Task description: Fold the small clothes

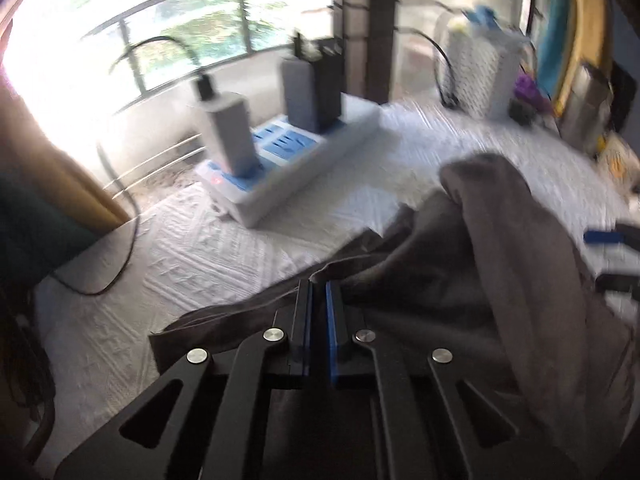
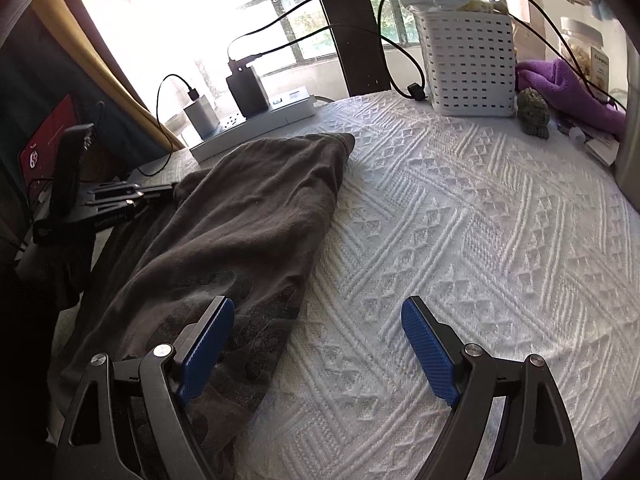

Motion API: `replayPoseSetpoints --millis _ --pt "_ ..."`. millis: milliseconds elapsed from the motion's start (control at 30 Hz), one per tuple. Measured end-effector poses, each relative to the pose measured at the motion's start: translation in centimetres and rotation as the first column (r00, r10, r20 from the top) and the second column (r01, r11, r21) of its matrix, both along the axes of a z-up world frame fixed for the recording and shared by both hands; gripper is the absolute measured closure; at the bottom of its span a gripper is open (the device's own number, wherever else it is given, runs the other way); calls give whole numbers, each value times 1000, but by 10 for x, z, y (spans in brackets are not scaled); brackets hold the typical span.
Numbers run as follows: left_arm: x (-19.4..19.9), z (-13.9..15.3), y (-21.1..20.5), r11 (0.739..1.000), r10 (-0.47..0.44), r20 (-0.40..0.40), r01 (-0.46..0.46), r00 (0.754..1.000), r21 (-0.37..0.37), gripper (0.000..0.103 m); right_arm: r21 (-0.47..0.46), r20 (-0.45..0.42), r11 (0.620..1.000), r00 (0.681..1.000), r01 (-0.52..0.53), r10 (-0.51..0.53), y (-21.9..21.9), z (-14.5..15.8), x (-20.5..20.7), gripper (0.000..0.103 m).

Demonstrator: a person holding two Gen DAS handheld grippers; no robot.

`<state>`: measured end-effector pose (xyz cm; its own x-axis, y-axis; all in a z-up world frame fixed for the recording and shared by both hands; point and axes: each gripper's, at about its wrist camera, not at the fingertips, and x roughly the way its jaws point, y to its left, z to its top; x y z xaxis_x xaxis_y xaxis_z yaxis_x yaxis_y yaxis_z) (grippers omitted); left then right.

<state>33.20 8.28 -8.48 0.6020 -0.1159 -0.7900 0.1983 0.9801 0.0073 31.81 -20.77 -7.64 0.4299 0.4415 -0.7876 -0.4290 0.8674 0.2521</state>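
Note:
A dark grey-brown garment (image 1: 500,260) lies bunched on the white textured tablecloth (image 1: 200,264). My left gripper (image 1: 318,292) is shut, its blue pads pinching the garment's near edge. In the right wrist view the garment (image 2: 248,216) stretches along the left side of the table, with a faint print on its near end. My right gripper (image 2: 319,306) is open and wide; its left finger hovers over the garment's near end and its right finger over the bare tablecloth (image 2: 460,220). The left gripper (image 2: 112,200) shows at the garment's far left edge.
A white power strip (image 2: 256,124) with chargers and black cables sits at the back left. A white perforated basket (image 2: 468,64) stands at the back, with a purple cloth (image 2: 568,84) and a small green knitted object (image 2: 532,112) beside it. A window is behind.

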Motion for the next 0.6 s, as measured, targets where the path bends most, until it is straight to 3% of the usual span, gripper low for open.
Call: replayPoseSetpoints --millis 200,333,433,600 --pt "3 -2 23 989 81 -45 -86 996 -121 90 -24 52 999 998 -45 46 12 -2 3 16" --pt "-20 15 26 986 141 -10 -141 990 -86 85 -49 65 997 996 -51 55 16 0 -1 16" --pt "-52 32 22 989 105 -5 -105 994 -101 84 -54 77 997 995 -52 56 14 5 -8 16" --pt "-106 39 -2 989 9 -36 -15 999 -146 70 -42 85 997 994 -60 64 12 14 -25 16"
